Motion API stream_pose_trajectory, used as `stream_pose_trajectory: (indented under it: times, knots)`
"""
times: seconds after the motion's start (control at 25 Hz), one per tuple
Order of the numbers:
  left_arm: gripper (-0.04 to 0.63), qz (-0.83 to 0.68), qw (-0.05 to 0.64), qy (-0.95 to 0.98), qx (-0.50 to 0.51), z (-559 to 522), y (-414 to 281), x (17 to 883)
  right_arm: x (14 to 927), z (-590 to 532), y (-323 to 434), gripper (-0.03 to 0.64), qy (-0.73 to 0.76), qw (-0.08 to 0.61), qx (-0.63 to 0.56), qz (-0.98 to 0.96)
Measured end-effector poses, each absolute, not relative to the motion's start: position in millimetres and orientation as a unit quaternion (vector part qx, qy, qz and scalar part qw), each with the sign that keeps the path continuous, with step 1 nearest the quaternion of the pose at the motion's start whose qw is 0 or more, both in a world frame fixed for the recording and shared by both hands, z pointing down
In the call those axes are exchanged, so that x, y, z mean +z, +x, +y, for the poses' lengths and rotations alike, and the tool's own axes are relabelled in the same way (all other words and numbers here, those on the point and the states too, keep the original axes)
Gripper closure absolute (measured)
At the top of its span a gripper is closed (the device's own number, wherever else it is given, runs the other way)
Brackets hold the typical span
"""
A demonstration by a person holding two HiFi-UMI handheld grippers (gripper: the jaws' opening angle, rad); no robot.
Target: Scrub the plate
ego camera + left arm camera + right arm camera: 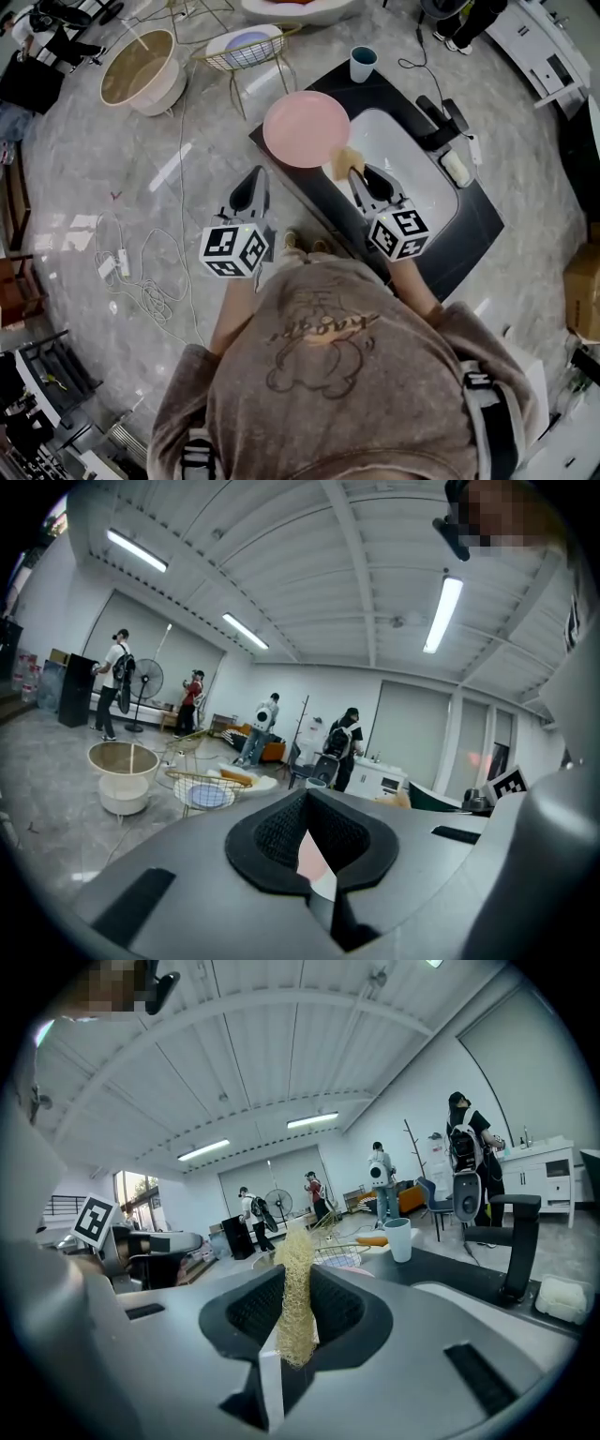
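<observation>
A pink plate [305, 128] hangs level over the near left edge of the black counter [469, 234], beside the white sink basin [412, 164]. My left gripper [255, 178] is shut on the plate's near left rim; in the left gripper view the plate [312, 857] shows only as a thin pink sliver between the closed jaws of that gripper [314, 832]. My right gripper [361, 173] is shut on a yellow fibrous scrubber [340, 161], which lies against the plate's near right rim. In the right gripper view the scrubber [297, 1260] stands upright between the jaws [295, 1321].
A teal cup [362, 64] stands at the counter's far corner. A black faucet [441, 117] and a pale soap block [457, 169] sit by the basin. On the floor are a wire basket [246, 47], a beige tub [141, 70] and cables [131, 272]. People stand far off.
</observation>
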State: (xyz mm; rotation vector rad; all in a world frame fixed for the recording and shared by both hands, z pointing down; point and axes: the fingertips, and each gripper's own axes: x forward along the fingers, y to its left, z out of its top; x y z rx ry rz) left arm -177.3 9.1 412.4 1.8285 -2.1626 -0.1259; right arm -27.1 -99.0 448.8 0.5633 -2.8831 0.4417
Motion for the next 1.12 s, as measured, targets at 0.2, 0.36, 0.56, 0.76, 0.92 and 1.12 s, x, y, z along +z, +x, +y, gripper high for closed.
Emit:
stream_pose_trajectory:
  times: [0.2, 0.36, 0.56, 0.76, 0.92, 1.12]
  knots:
    - [0.589, -0.741, 0.158, 0.651, -0.048, -8, -199, 412, 444, -106, -41, 0.538, 0.213, 0.082, 0.148, -0.962]
    - [0.589, -0.732, 0.158, 0.661, -0.048, -17, -215, 412, 443, -108, -57, 0.537, 0.224, 0.079, 0.147, -0.96]
    - [0.589, -0.725, 0.16, 0.668, -0.05, -28, -229, 415, 448, -111, -71, 0.537, 0.231, 0.078, 0.153, -0.958]
    - [0.496, -0.709, 0.175, 0.681, -0.047, -41, -237, 425, 450, -115, -81, 0.537, 0.235, 0.076, 0.153, -0.957]
    - [0.41, -0.696, 0.19, 0.691, -0.032, -54, -238, 439, 448, -121, -79, 0.537, 0.245, 0.075, 0.151, -0.955]
    - [0.402, -0.691, 0.207, 0.692, 0.007, -72, -249, 476, 450, -126, -73, 0.537, 0.26, 0.077, 0.153, -0.95]
